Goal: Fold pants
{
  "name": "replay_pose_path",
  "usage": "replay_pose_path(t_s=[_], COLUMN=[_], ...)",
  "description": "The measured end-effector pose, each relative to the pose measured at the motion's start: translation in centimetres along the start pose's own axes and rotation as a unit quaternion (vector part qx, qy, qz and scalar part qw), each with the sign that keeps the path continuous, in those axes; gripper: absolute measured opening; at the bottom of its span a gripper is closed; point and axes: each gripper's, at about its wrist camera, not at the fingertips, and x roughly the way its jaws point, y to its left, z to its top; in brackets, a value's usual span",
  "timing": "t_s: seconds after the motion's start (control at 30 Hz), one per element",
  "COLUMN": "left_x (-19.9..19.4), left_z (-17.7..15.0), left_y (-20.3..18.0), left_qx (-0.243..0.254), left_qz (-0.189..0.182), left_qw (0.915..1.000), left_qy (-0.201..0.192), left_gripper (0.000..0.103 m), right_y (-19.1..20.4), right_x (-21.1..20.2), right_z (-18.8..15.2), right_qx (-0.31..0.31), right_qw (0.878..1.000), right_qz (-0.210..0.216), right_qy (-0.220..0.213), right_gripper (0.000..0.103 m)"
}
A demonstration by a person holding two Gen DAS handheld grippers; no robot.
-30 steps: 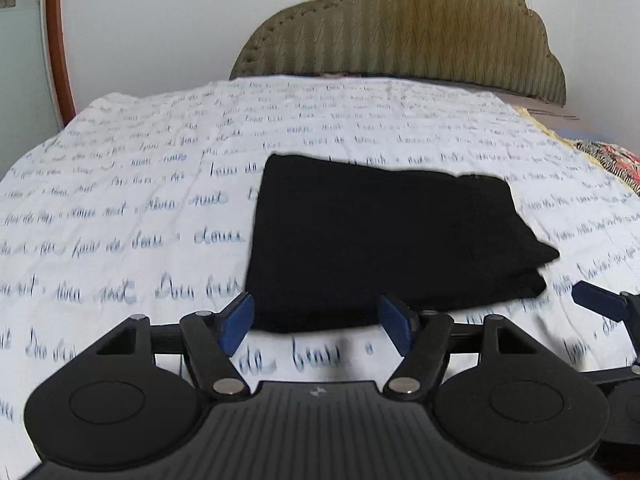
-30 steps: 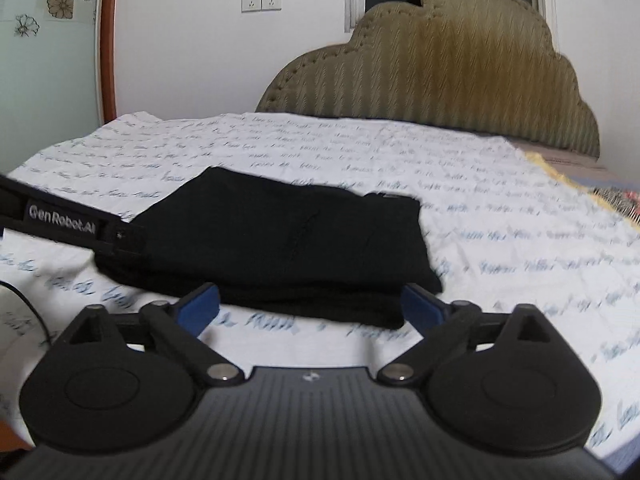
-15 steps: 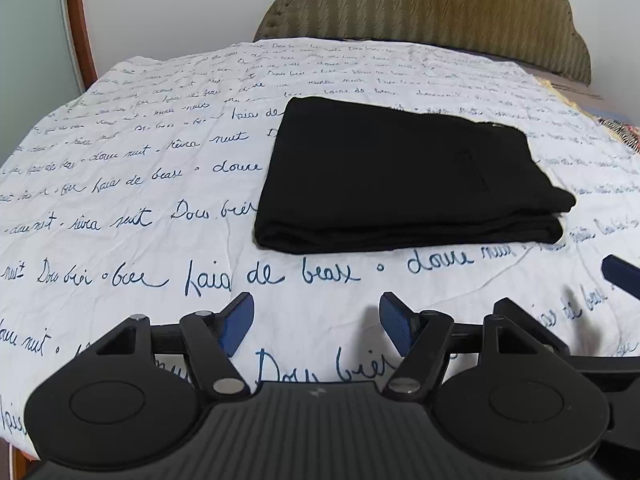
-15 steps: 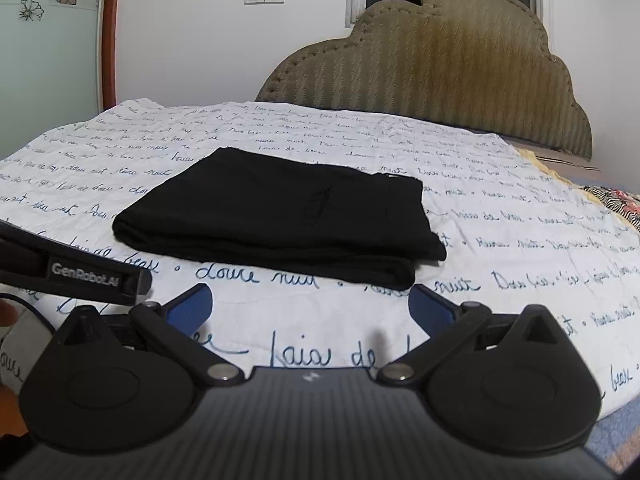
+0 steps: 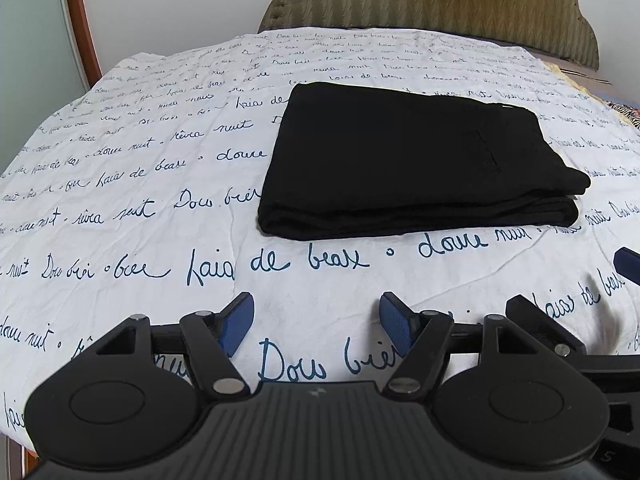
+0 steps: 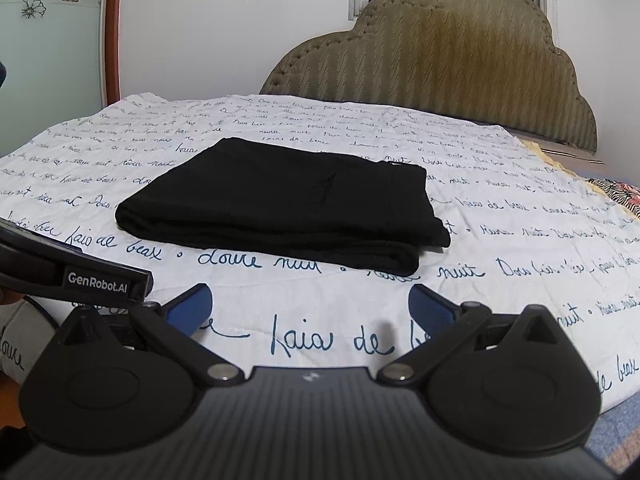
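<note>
Script-printed bedsheet [image 5: 120, 208], padded headboard [image 6: 460, 64] behind, folded black pants [image 5: 400, 164] unobstructed

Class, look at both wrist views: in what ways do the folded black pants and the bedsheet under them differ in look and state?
The pants are plain black; the sheet is white with blue handwriting printed across it. The pants are folded into a compact stack of layers; the sheet is spread out in a single layer. The pants cover only a small patch; the sheet covers most of the bed. Both are cloth, lie flat, and neither the left gripper nor the right gripper touches them.
</note>
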Motion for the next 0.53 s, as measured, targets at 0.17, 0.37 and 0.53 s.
replay_pose_path(t_s=[0.17,0.37,0.53], left_x=[0.2,-0.1,-0.3], left_z=[0.0,-0.2,0.3], left_y=[0.0,-0.3,1.0], left_qx=[0.003,0.02,-0.007], left_qz=[-0.002,0.009,-0.013], left_qw=[1.0,0.9996,0.9995], left_qy=[0.003,-0.018,-0.026], left_gripper=[0.069,0.069,0.069], right_y=[0.3,0.1,-0.1], right_x=[0.2,0.4,0.5], right_z=[-0.2,-0.3,-0.3], right_qx=[-0.004,-0.003,-0.002], right_qw=[1.0,1.0,1.0], right_qz=[0.001,0.002,0.001], right_qy=[0.004,0.007,0.007], right_gripper=[0.103,0.103,0.103])
